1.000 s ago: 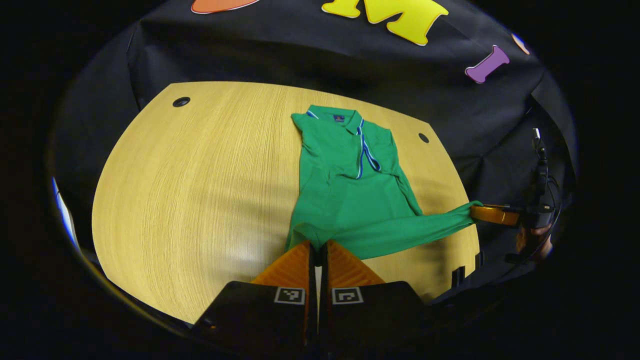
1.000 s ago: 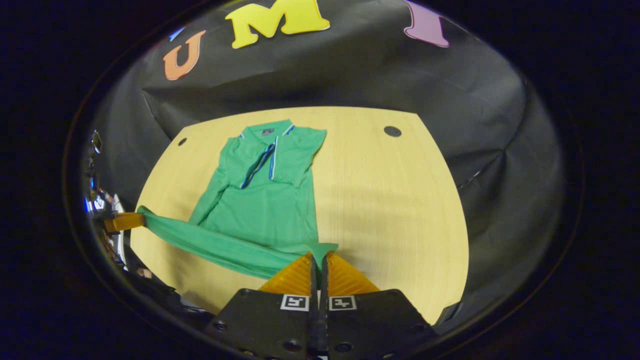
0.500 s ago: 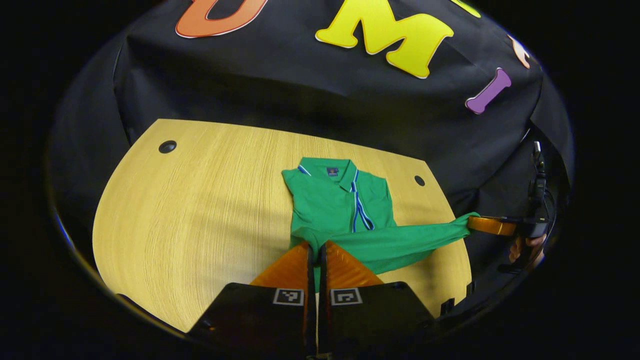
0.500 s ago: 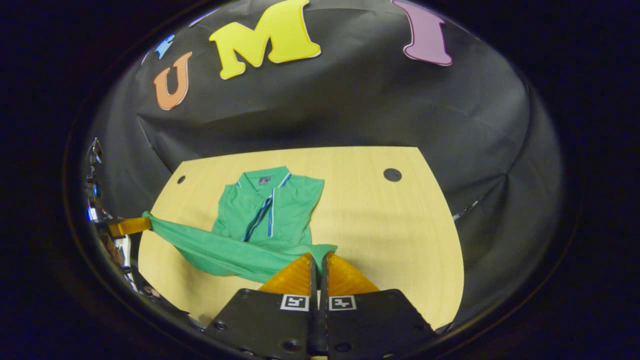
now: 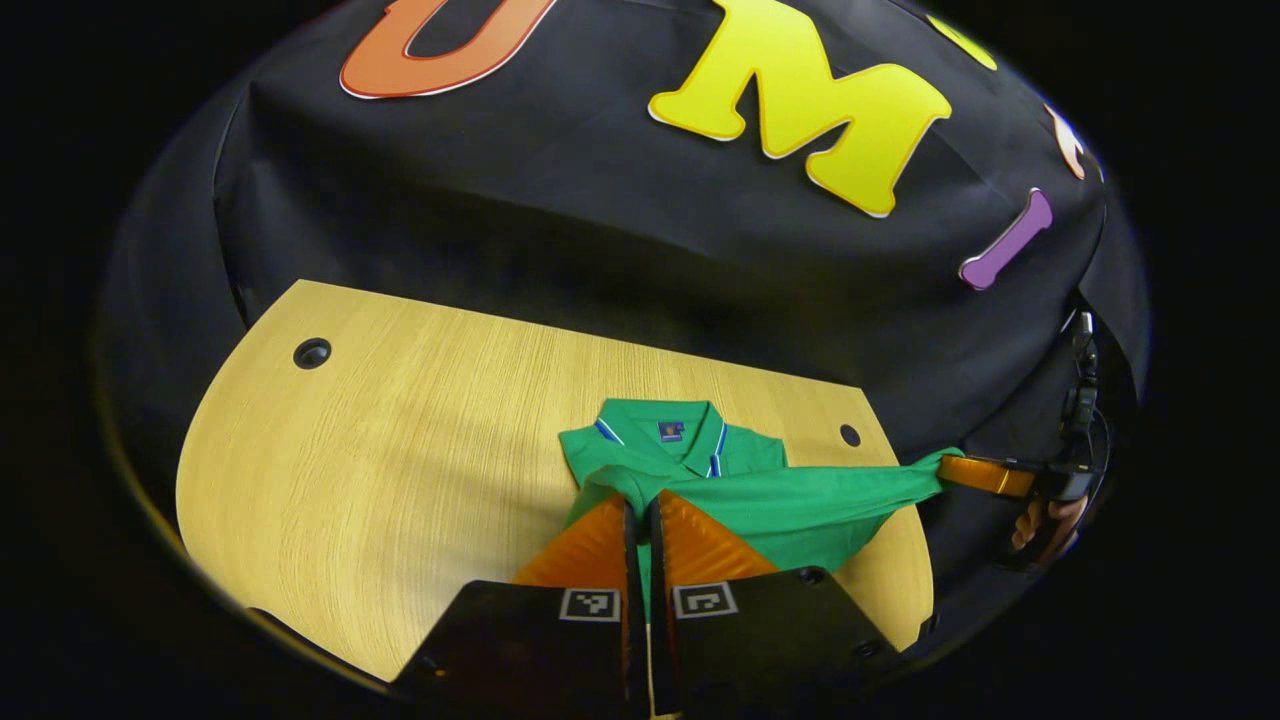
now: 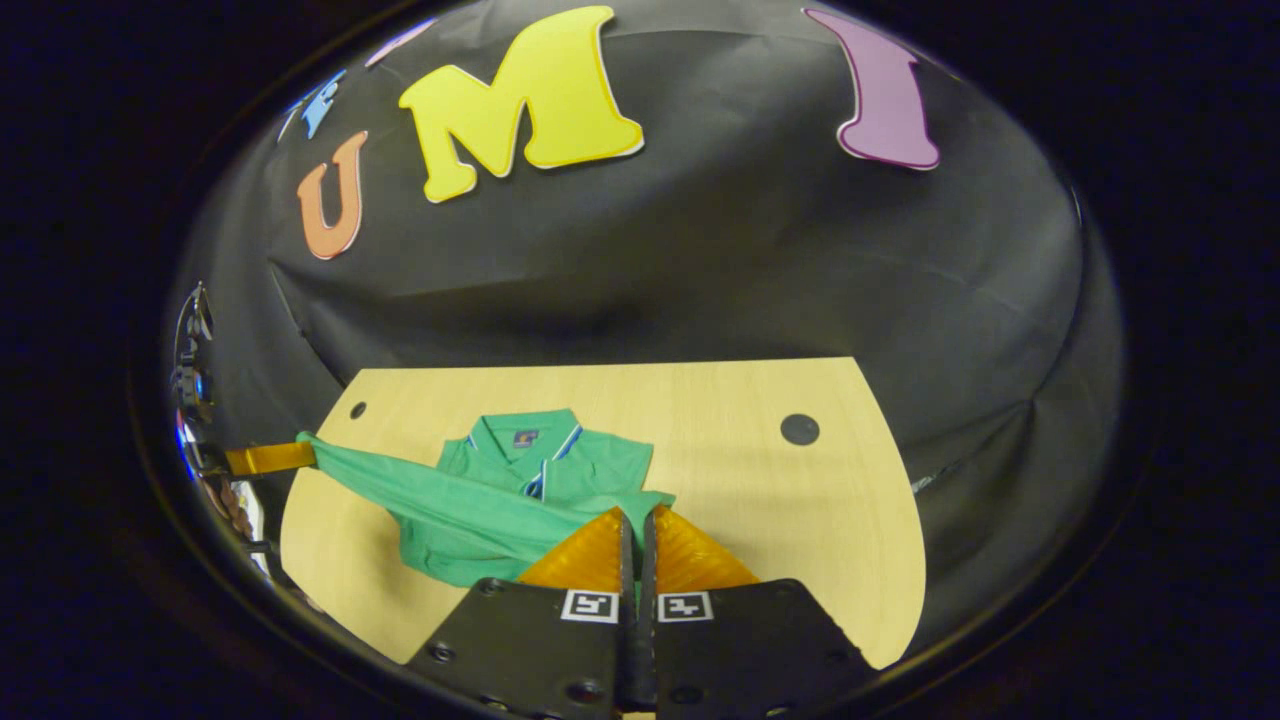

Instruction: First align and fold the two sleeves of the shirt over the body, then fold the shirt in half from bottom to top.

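A green polo shirt [image 5: 690, 445] with blue-and-white trim lies on the wooden table [image 5: 400, 450], collar at the far end. My left gripper [image 5: 640, 497] is shut on one corner of the bottom hem. My right gripper [image 6: 637, 512] is shut on the other corner. The hem [image 5: 840, 488] stretches taut between them, lifted above the table and covering most of the body. In the left gripper view the right gripper [image 5: 985, 475] shows at the far right; in the right gripper view the left gripper [image 6: 270, 458] shows at the far left. Only the collar area of the shirt [image 6: 530, 455] lies flat.
Two round cable holes [image 5: 312, 352] [image 5: 850, 435] sit near the table's far corners. A hand [image 5: 1040, 520] holds the right gripper beyond the table's edge. Bare wood [image 6: 800, 500] extends to the right of the shirt. The black booth wall rises behind the table.
Both grippers have carried the bottom hem up and forward toward the collar. Much less of the shirt's body shows than one second ago.
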The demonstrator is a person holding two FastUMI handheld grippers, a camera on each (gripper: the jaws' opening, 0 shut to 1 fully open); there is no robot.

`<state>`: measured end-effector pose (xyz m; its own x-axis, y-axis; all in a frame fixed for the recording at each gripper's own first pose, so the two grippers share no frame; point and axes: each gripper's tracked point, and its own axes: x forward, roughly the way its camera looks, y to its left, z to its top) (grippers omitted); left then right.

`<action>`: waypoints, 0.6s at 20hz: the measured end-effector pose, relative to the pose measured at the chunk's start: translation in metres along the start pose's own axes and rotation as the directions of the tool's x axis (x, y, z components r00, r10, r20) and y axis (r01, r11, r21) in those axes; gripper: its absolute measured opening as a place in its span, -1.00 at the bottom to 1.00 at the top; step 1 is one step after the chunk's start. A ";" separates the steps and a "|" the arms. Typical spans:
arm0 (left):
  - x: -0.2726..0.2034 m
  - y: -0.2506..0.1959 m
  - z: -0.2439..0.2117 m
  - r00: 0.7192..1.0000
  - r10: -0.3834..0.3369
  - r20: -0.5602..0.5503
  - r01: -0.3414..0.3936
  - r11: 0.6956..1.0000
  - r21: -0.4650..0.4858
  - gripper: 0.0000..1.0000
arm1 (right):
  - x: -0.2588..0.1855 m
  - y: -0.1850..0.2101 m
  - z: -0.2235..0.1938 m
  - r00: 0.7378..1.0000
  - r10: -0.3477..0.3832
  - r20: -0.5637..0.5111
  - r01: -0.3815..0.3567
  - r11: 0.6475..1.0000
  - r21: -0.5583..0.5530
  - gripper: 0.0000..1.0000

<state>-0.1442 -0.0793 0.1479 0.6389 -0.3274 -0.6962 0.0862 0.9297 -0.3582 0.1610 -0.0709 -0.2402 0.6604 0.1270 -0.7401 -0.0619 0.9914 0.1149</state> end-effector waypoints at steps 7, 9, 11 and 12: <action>0.043 0.021 0.038 0.997 0.071 0.042 -0.070 0.997 -0.026 -0.87 | 0.065 0.011 0.046 1.000 0.015 0.020 -0.014 0.998 -0.068 -1.00; 0.054 0.030 0.037 0.994 0.098 0.038 -0.098 0.995 -0.020 -0.86 | 0.084 0.015 0.051 1.000 0.018 0.021 -0.016 0.996 -0.083 -1.00; 0.066 0.034 0.034 0.993 0.115 0.029 -0.114 0.993 -0.022 -0.86 | 0.101 0.016 0.049 1.000 0.017 0.009 -0.016 0.996 -0.091 -1.00; 0.072 0.036 0.033 0.992 0.120 0.029 -0.120 0.992 -0.033 -0.85 | 0.109 0.016 0.046 1.000 0.018 0.002 -0.018 0.996 -0.092 -1.00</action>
<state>-0.0702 -0.0635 0.1053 0.6661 -0.2081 -0.7162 -0.0159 0.9561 -0.2925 0.2668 -0.0425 -0.2887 0.6609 0.1449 -0.7363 -0.1425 0.9876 0.0664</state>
